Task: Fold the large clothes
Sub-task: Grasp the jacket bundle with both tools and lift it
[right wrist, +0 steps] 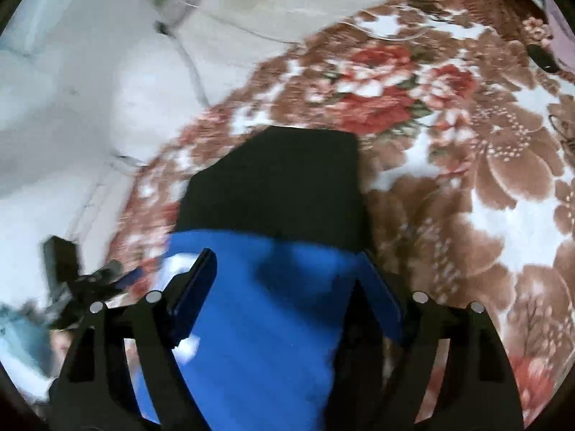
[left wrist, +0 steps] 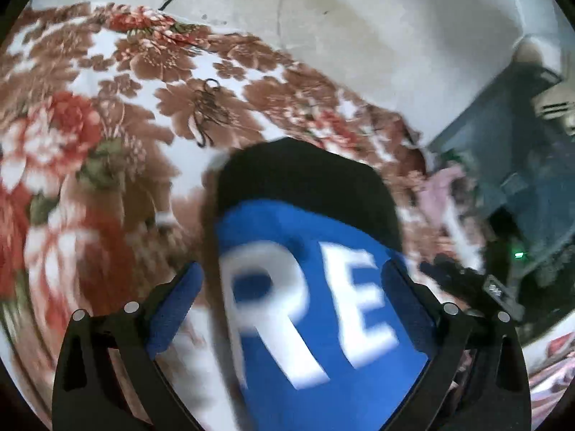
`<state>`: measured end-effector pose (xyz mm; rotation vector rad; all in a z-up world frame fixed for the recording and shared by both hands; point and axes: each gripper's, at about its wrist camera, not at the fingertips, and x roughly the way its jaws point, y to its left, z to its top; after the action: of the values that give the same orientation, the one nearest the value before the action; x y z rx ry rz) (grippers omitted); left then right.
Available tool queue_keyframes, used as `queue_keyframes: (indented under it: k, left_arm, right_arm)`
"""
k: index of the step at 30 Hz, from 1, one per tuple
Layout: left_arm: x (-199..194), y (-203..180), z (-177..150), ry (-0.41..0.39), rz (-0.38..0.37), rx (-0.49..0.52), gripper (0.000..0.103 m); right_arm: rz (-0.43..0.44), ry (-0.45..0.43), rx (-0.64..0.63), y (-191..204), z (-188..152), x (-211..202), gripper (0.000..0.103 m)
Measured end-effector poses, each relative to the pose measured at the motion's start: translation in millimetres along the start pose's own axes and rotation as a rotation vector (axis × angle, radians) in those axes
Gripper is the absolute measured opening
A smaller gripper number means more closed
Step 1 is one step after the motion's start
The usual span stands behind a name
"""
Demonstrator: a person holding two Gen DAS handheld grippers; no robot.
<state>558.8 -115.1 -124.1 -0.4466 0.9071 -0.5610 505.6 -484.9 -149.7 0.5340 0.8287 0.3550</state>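
A folded garment (left wrist: 323, 323), blue with large white letters and a black far part (left wrist: 305, 179), lies on a flowered blanket (left wrist: 107, 107). My left gripper (left wrist: 293, 269) hovers over it with its blue-padded fingers (left wrist: 176, 309) spread wide on either side of the cloth, not pinching it. In the right wrist view the same garment (right wrist: 269, 323) shows its blue body and black end (right wrist: 276, 179). My right gripper (right wrist: 285, 255) is also spread wide, and the cloth lies loose between its fingers (right wrist: 194, 287). Both views are motion-blurred.
The blanket (right wrist: 467, 143) ends at a pale floor or wall (left wrist: 359, 18). A dark blue crate (left wrist: 503, 165) and pink cloth (left wrist: 438, 186) sit at the right. A tangle of dark thread (left wrist: 208, 107) lies on the blanket. A white cable (right wrist: 395, 36) and a small dark object (right wrist: 542, 57) lie far right.
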Motion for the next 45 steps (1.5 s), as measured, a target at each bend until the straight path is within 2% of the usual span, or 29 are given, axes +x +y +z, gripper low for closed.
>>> queue_keyframes:
  k: [2,3,5,7,10,14,18,21,24,26,27,29,32,34,36,38,40,42,45]
  left_arm:
    - [-10,1,-14,0.021,-0.027,-0.019,0.098]
    - [-11,4,-23,0.038,-0.026,-0.028,0.098]
    - [-6,11,-39,0.06,-0.01,-0.043,0.098]
    - [4,19,-50,0.09,-0.011,-0.057,0.098]
    - [18,29,-62,0.125,0.0,-0.05,0.097]
    - [30,29,-66,0.139,-0.027,0.0,0.097]
    - [38,36,-73,0.123,-0.127,-0.042,0.097]
    - [47,46,-84,0.118,-0.216,-0.082,0.097]
    - [52,48,-88,0.106,-0.275,-0.088,0.097]
    - [57,41,-88,0.134,-0.313,-0.068,0.097]
    - [59,34,-89,0.144,-0.321,-0.049,0.098]
    - [68,29,-92,0.126,-0.271,-0.043,0.099]
    - [69,25,-96,0.096,-0.244,-0.035,0.097]
    - [66,27,-97,0.089,-0.246,-0.035,0.093]
    - [68,29,-98,0.082,-0.253,-0.031,0.086]
    - [69,29,-98,0.083,-0.259,-0.024,0.082]
    - [71,29,-97,0.088,-0.261,-0.019,0.073]
    - [65,29,-98,0.057,-0.259,0.001,0.057]
    - [60,20,-96,0.023,-0.246,0.045,0.048]
  right_arm:
    - [-0.018,0.041,0.005,-4,-12,-6,0.085]
    - [-0.056,0.065,0.005,-10,-19,-5,0.088]
    - [-0.118,0.098,0.011,-23,-27,2,0.088]
    - [-0.134,0.134,0.039,-39,-33,12,0.088]
    - [-0.083,0.161,0.05,-47,-35,24,0.088]
    - [-0.007,0.191,0.044,-45,-34,36,0.089]
    - [0.099,0.224,0.017,-33,-37,40,0.089]
    - [0.065,0.249,-0.001,-29,-40,50,0.089]
    - [0.1,0.286,0.03,-39,-43,64,0.089]
    - [0.145,0.297,0.056,-44,-43,73,0.09]
    - [0.16,0.298,0.066,-45,-43,76,0.091]
    - [0.184,0.298,0.066,-44,-42,82,0.094]
    - [0.186,0.292,0.059,-44,-42,84,0.094]
    - [0.214,0.285,0.064,-46,-42,83,0.08]
    - [0.229,0.281,0.079,-51,-43,76,0.071]
    - [0.212,0.278,0.06,-46,-44,75,0.067]
    - [0.205,0.267,0.051,-44,-43,74,0.06]
    - [0.2,0.254,0.057,-44,-41,71,0.055]
    - [0.211,0.229,0.084,-45,-39,68,0.047]
